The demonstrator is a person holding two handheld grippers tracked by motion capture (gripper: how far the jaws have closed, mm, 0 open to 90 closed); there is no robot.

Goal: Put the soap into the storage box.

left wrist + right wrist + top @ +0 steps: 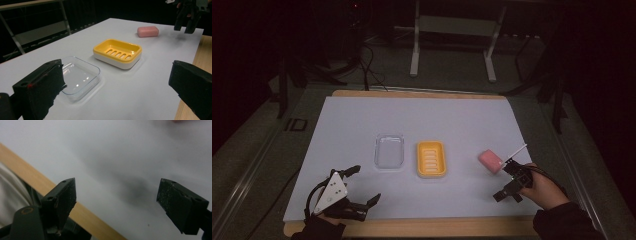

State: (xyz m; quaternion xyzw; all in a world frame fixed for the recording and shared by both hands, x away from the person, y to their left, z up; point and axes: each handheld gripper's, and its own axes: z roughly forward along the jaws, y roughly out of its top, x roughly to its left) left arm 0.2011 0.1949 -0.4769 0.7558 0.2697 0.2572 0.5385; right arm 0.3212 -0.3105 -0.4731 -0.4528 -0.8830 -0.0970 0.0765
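Soap bar (490, 161) lay just beside the wide-spread right gripper (510, 185), likely next to be pinched; left gripper (360, 186) was spread too.

One clear plastic tray (389, 151) lying on sheet. One yellow soap dish (431, 159) sitting beside it. One pink soap bar (490, 161) resting alone. Two grippers showing: left gripper (365, 185), right gripper (509, 185).

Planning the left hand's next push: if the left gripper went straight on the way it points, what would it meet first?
Probably the clear lid, just ahead of the open left gripper and toward its left jaw. The yellow soap dish lies beyond it. Depth is uncertain.
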